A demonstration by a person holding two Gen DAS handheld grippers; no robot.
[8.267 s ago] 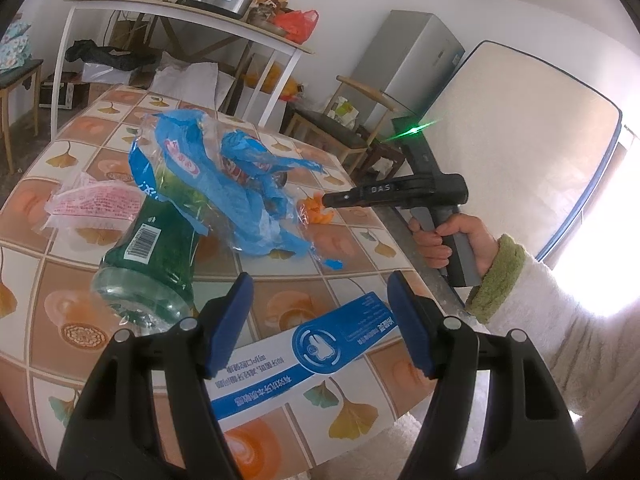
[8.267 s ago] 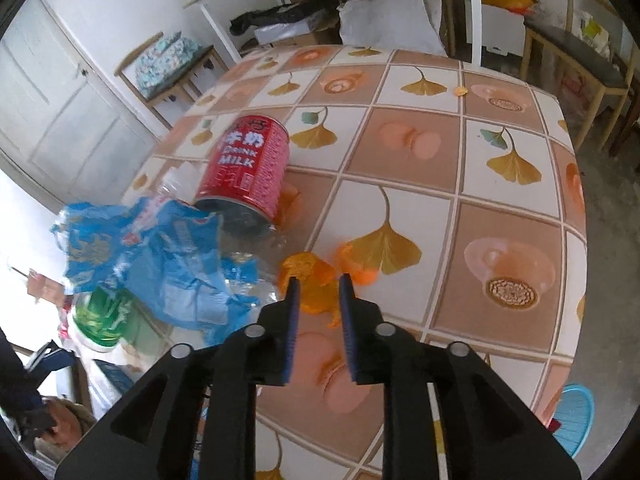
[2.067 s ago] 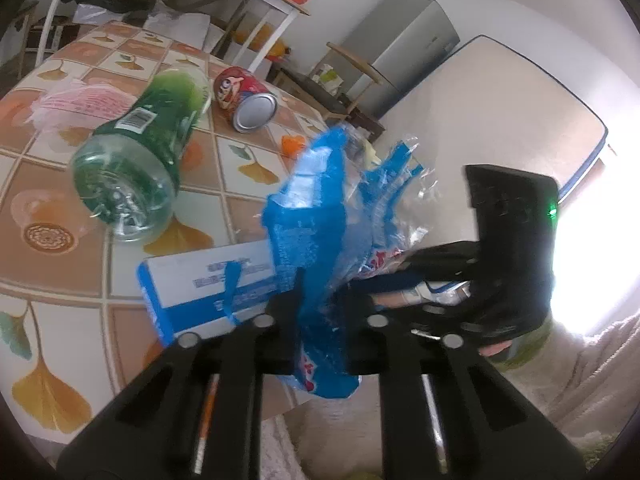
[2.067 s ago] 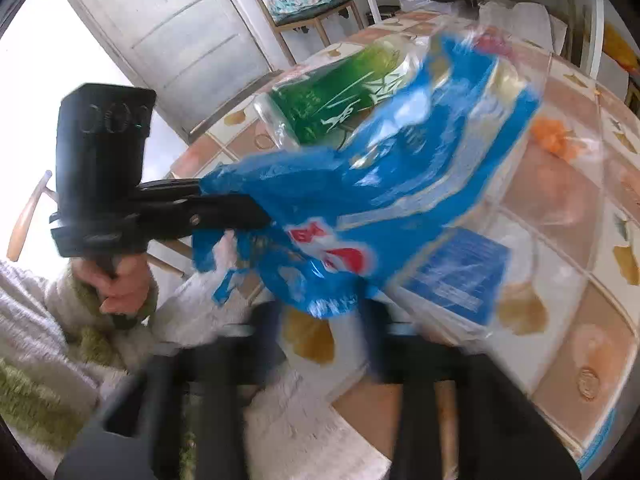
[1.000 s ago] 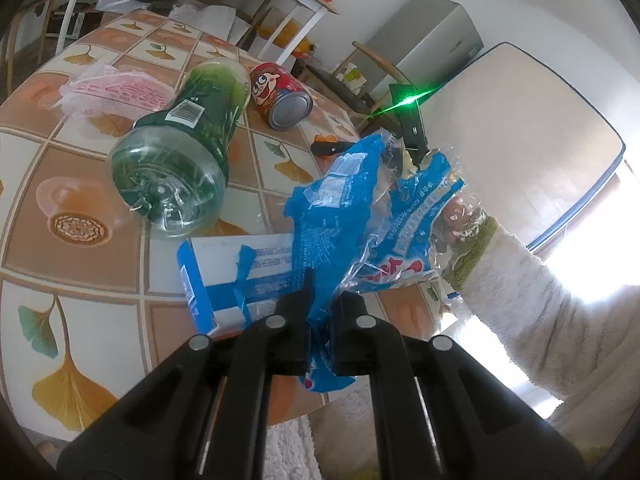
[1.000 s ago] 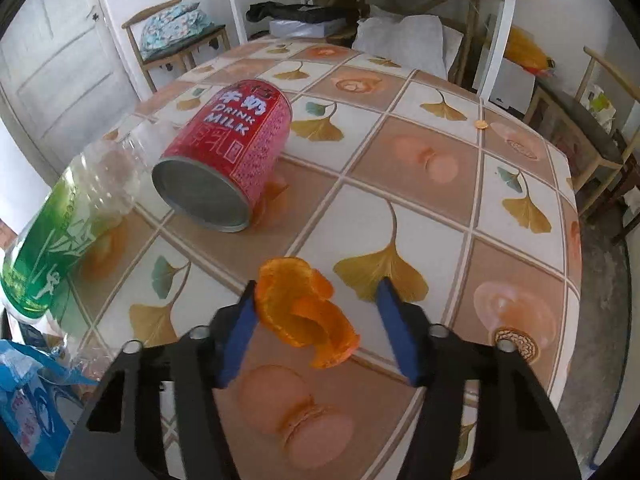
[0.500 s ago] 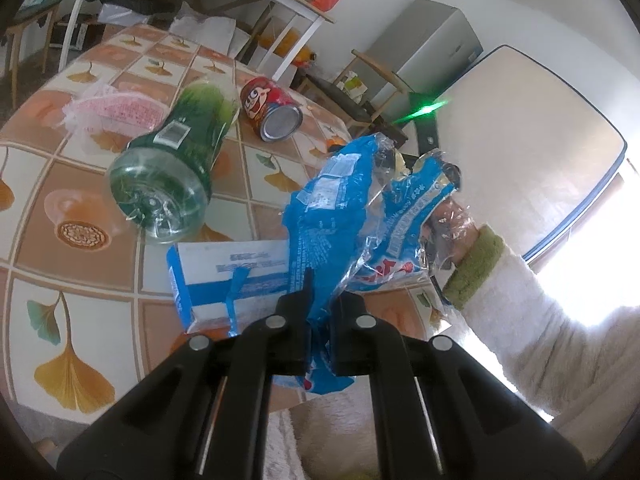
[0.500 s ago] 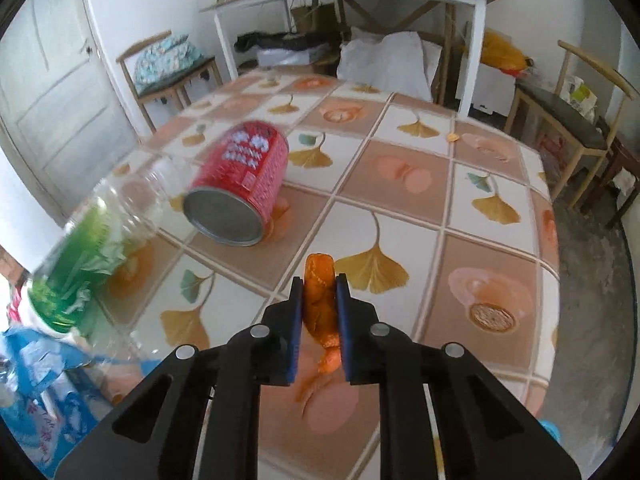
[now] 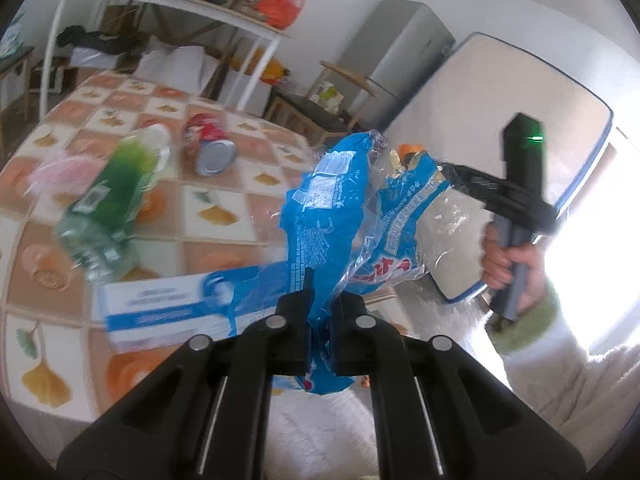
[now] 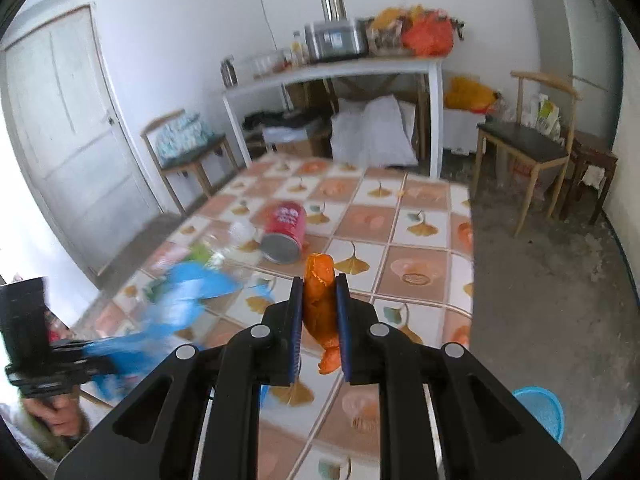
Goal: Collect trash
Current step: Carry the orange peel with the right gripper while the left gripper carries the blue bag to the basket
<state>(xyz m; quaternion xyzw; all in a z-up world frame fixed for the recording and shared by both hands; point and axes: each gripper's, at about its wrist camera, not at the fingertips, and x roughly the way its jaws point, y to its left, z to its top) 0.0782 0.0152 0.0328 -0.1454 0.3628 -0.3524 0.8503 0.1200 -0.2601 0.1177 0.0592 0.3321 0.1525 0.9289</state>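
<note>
My left gripper is shut on a crumpled blue plastic bag, held up over the near edge of the tiled table. The bag's mouth gapes toward my right gripper, which comes in from the right with an orange peel just showing above the bag's rim. In the right wrist view, my right gripper is shut on the orange peel, lifted clear of the table, with the blue bag blurred at lower left.
On the table lie a green plastic bottle, a red milk can, a blue-and-white box and a pink wrapper. A blue basin sits on the floor at lower right. Wooden chairs and a cluttered white side table stand behind.
My right gripper closed on the orange peel, lifted it off the table and swung it toward the bag's mouth. The left gripper raised the bag a little.
</note>
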